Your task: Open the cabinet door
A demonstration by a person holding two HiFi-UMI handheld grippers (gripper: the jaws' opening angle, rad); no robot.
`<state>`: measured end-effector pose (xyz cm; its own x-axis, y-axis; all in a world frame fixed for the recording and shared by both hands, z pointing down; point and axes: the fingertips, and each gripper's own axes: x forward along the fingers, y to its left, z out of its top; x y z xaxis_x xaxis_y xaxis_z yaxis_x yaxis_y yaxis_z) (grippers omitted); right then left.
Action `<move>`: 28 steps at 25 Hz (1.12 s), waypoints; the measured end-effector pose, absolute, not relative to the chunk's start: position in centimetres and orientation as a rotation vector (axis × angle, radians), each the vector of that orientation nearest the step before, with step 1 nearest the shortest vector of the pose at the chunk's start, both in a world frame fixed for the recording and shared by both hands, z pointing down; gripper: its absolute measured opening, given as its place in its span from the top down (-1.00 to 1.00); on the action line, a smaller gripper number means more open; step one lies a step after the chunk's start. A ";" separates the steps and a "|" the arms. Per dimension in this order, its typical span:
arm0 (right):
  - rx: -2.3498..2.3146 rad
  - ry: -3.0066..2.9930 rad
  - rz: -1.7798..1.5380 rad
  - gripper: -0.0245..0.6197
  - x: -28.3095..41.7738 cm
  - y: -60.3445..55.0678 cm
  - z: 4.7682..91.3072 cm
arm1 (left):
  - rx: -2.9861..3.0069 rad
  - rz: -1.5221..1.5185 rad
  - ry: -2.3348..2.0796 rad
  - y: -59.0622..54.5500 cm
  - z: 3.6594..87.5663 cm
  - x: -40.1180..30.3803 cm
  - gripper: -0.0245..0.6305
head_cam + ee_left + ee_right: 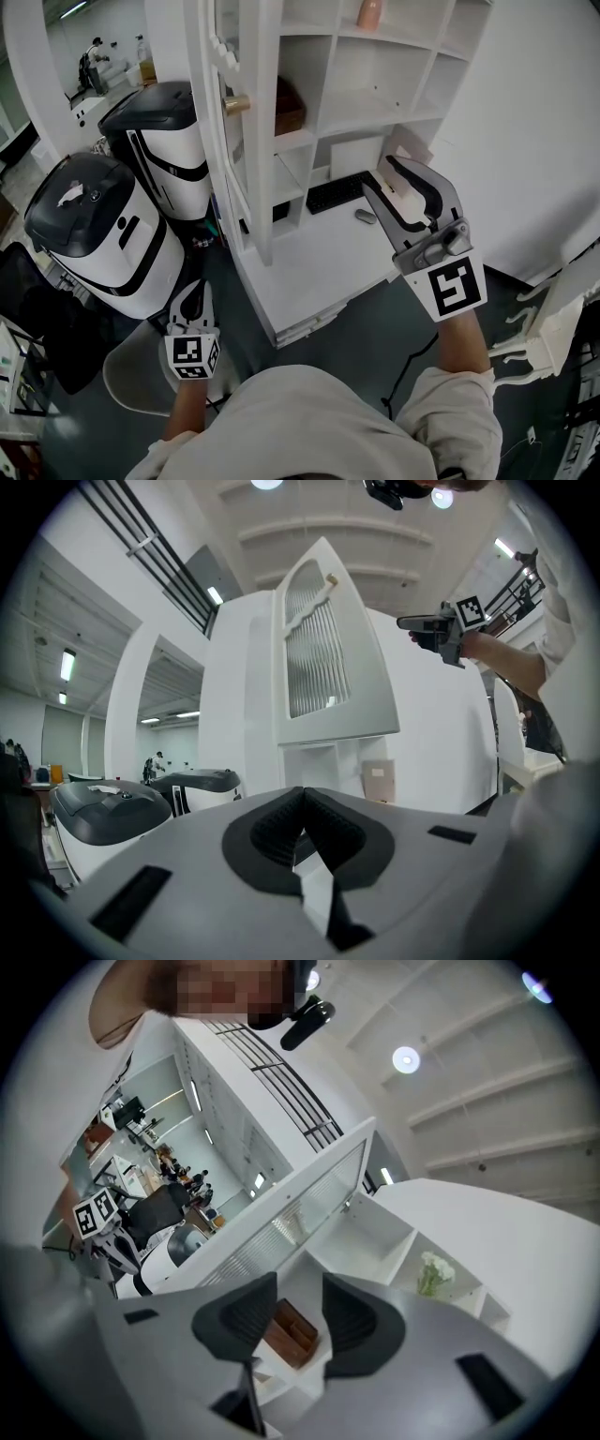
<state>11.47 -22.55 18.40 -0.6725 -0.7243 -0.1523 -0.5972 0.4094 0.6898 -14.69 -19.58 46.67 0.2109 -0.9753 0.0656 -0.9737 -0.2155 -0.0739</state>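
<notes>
White walls and a ribbed white ceiling enclose a workshop with a dark floor, where a tall white cabinet (321, 70) of open shelves stands. Its cabinet door (239, 141) stands swung out from the left side of the shelves, seen nearly edge-on from the head view, and carries a brass knob (236, 104). The gripper views show a ribbed glass pane in the door. The shelves hold a wooden box (288, 108), a peach-coloured vase (369, 12) and white flowers (433, 1272). On the lower surface (309, 258) lie a black keyboard (339, 190) and a mouse (365, 217). Two white-and-black machines (103, 234) stand on the floor to the left of the door. The right hand-held gripper (380, 175) is held in front of the open shelves, well apart from the door. Its jaws are spread and touch nothing; the wooden box shows in the gap, far behind them. The left hand-held gripper (194, 291) is held low, near the closer machine and clear of the door. Its jaws are pressed together at the tips with nothing between them.
</notes>
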 end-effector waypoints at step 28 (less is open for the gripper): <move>1.273 -2.624 -0.676 0.59 14.0 -24.8 30.0 | -2.439 -0.158 1.939 -20.4 46.7 -14.0 0.93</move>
<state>13.98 -24.78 30.01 -0.6296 -0.7744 -0.0620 -0.7081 0.5392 0.4559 -14.04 -20.38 46.67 0.2223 -0.9728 0.0654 -0.9706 -0.2272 -0.0800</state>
